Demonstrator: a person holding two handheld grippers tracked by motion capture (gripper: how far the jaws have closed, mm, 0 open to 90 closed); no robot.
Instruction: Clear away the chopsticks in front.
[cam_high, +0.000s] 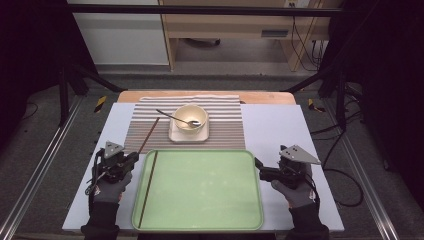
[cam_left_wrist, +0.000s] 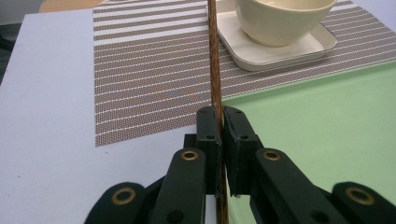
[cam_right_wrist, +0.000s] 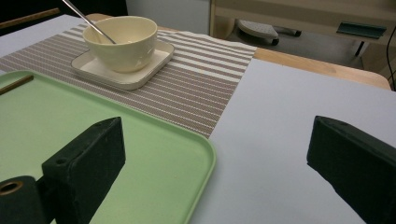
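A brown chopstick (cam_high: 149, 135) slants across the left part of the striped placemat (cam_high: 225, 125), and my left gripper (cam_high: 133, 159) is shut on its near end, just off the far left corner of the green tray (cam_high: 200, 220). In the left gripper view the chopstick (cam_left_wrist: 214, 56) runs up from my closed left gripper (cam_left_wrist: 222, 116). A second chopstick (cam_high: 148, 187) lies lengthwise in the tray's left side. My right gripper (cam_high: 260, 169) stands open by the tray's right rim, holding nothing. In the right gripper view the tray's corner (cam_right_wrist: 205, 154) lies between the spread jaws of my right gripper (cam_right_wrist: 217, 140).
A cream bowl (cam_high: 190, 117) with a metal spoon (cam_high: 172, 117) in it sits on a square cream plate (cam_high: 188, 135) on the placemat, beyond the tray. The pale table (cam_high: 280, 130) has bare room to the right. A dark frame bar (cam_high: 200, 10) crosses the far side.
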